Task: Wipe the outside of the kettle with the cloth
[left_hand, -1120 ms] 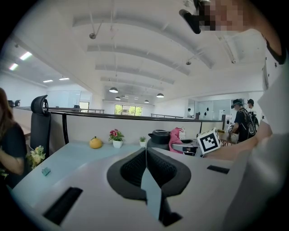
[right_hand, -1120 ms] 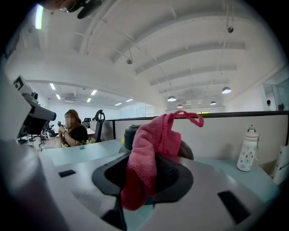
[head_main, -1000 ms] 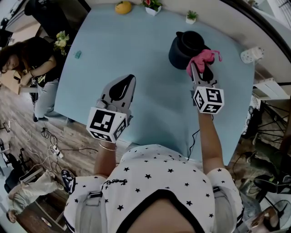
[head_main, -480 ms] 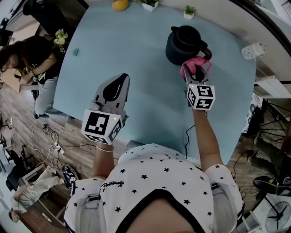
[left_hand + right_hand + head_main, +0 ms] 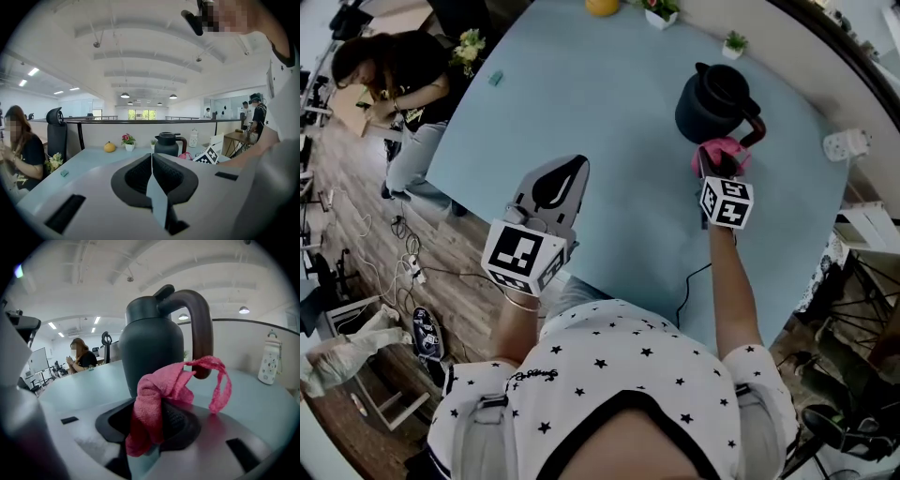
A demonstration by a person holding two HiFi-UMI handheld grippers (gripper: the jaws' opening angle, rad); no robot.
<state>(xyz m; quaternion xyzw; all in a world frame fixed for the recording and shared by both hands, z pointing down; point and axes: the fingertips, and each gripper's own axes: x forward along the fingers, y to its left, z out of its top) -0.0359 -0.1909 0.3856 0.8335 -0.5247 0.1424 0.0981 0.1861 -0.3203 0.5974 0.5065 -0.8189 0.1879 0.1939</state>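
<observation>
A: Where is the kettle (image 5: 715, 101)?

B: Upright on the far right of the table (image 5: 581, 103). It is dark, with its handle (image 5: 754, 129) turned to the right and near side.

A: And the cloth (image 5: 720, 150)?

B: Pink and bunched up, just on the near side of the kettle, below the handle. The right tongs (image 5: 717, 167) are pinching it. In the right gripper view the jaws grip a thick fold, and a loose strip loops up in front of the handle's lower end.

A: Is it on the kettle's wall?

B: It sits right at the body, low down beside the handle. Whether it presses on the wall or stops just short, I cannot tell.

A: The left tongs (image 5: 558, 178)?

B: Pressed together with nothing between them, the jaws meeting in a thin line. They are held over the near left part of the table, well apart from the kettle, pointing toward the far side.

A: What else is there?

B: Along the far edge are an orange fruit (image 5: 602, 6), a potted plant (image 5: 661, 11) with red flowers and a small green plant (image 5: 733, 42). A small teal thing (image 5: 495, 79) lies near the far left edge. Off the table at the far left, a person (image 5: 412, 84) in dark clothes is sitting.
</observation>
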